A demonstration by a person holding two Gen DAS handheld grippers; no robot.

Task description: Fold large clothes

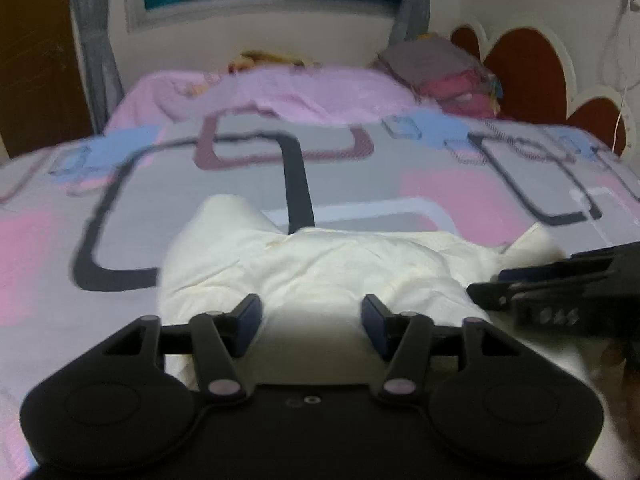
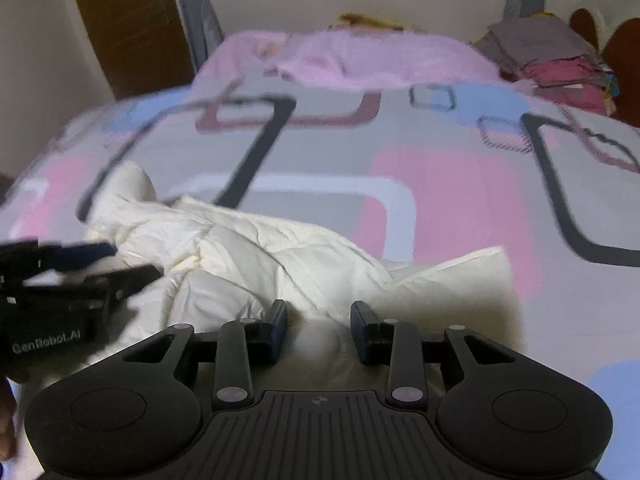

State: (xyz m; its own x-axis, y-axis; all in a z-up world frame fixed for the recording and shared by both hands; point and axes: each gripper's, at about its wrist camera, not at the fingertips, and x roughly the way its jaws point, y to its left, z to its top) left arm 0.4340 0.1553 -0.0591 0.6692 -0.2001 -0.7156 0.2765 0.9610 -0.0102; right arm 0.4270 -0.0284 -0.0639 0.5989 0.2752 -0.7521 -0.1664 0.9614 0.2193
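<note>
A cream white garment [image 1: 320,268] lies crumpled on the patterned bedspread [image 1: 140,184], a sleeve sticking out at each end. It also shows in the right wrist view [image 2: 248,256]. My left gripper [image 1: 311,316] is open, its jaws apart just above the garment's near edge, holding nothing. My right gripper [image 2: 319,322] is open too, over the garment's near right part. Each gripper shows in the other's view: the right gripper [image 1: 560,292] at the right edge and the left gripper [image 2: 72,276] at the left edge, both close to the cloth.
The bedspread [image 2: 440,200] has pink, grey and blue squares. A pink blanket [image 1: 280,92] lies behind it. A stack of folded clothes [image 1: 448,72] sits at the back right by the headboard [image 1: 528,64]. A window and curtains are behind the bed.
</note>
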